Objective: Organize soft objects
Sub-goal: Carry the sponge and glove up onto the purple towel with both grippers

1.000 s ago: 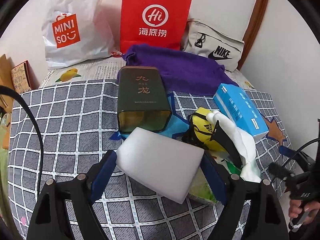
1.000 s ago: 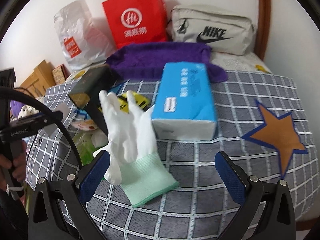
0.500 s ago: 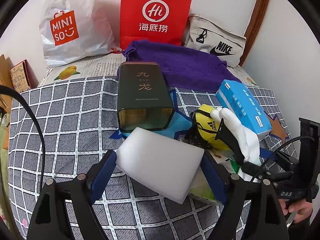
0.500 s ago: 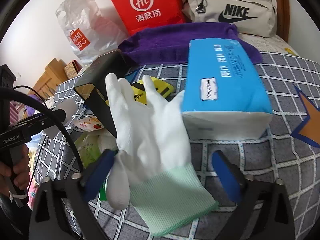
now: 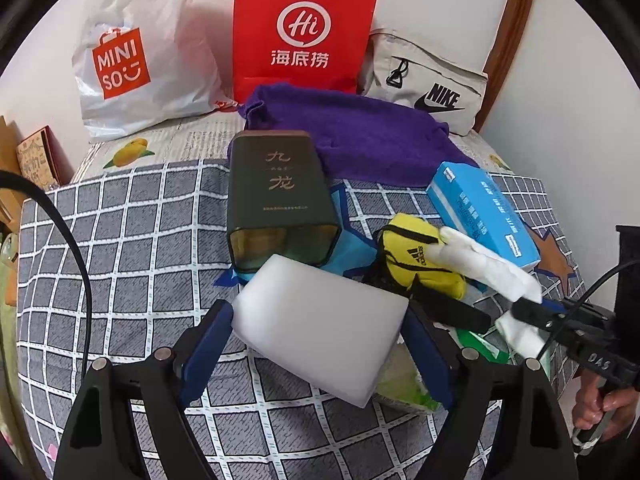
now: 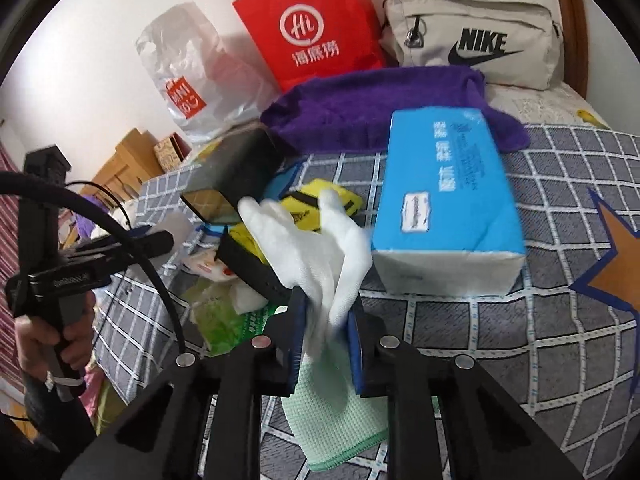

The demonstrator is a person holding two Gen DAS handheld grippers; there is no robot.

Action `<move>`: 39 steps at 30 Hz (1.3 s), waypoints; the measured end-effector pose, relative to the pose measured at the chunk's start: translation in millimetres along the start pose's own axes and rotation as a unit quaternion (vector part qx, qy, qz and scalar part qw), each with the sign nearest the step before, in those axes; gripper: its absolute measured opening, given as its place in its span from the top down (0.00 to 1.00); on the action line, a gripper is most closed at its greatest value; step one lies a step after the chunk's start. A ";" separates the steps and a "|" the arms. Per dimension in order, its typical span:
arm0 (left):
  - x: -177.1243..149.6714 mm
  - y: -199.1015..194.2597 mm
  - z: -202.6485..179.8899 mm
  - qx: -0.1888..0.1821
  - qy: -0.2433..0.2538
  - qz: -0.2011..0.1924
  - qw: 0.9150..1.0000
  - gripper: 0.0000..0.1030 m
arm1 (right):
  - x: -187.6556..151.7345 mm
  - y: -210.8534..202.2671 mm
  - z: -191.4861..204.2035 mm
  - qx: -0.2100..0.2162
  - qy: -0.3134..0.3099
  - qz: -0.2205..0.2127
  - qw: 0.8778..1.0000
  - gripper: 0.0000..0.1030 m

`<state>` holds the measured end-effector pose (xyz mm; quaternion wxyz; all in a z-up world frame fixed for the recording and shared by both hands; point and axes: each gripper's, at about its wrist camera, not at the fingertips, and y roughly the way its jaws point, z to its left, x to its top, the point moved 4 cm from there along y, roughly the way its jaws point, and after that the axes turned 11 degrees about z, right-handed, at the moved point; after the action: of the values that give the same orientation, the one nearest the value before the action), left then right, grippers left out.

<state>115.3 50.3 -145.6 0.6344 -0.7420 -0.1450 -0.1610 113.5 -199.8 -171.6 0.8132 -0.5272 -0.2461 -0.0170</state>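
Right tongs [image 6: 326,344] now closing on white glove [image 6: 320,256], wide before; left tongs [image 5: 316,344] gripping white sponge [image 5: 316,320].

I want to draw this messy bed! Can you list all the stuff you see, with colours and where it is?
sponge: 1, white, between the left gripper's pads
glove: 1, white with green cuff, between the closing right pads
tissue pack: 1, blue, right of the glove
tin: 1, dark green, lying mid-bed
pouch: 1, yellow, beside the tin
towel: 1, purple, behind the tin
paper bag: 1, red, against the wall
plastic bag: 1, white
sports bag: 1, beige
bedspread: 1, grey check
left gripper: 1, black
right gripper: 1, black
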 end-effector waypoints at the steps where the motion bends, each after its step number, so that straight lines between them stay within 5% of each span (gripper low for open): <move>1: 1.0 -1.8 -0.5 0.000 0.001 -0.002 1.000 0.18 | 0.9 -5.0 0.2 0.003 0.000 -0.005 1.000 0.82; 26: 64.2 -49.7 25.5 0.003 -0.015 -0.067 0.998 0.19 | 79.8 -77.5 4.6 0.036 -0.026 -0.097 0.994 0.83; 39: 121.7 -23.7 23.9 -0.001 -0.001 -0.063 0.998 0.19 | 144.5 -71.0 -18.4 -0.005 -0.032 -0.110 0.993 0.83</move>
<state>217.0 78.9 -76.4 0.6221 -0.7324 -0.1919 -0.1995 227.1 -213.7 -56.8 0.7955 -0.5013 -0.3282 -0.0908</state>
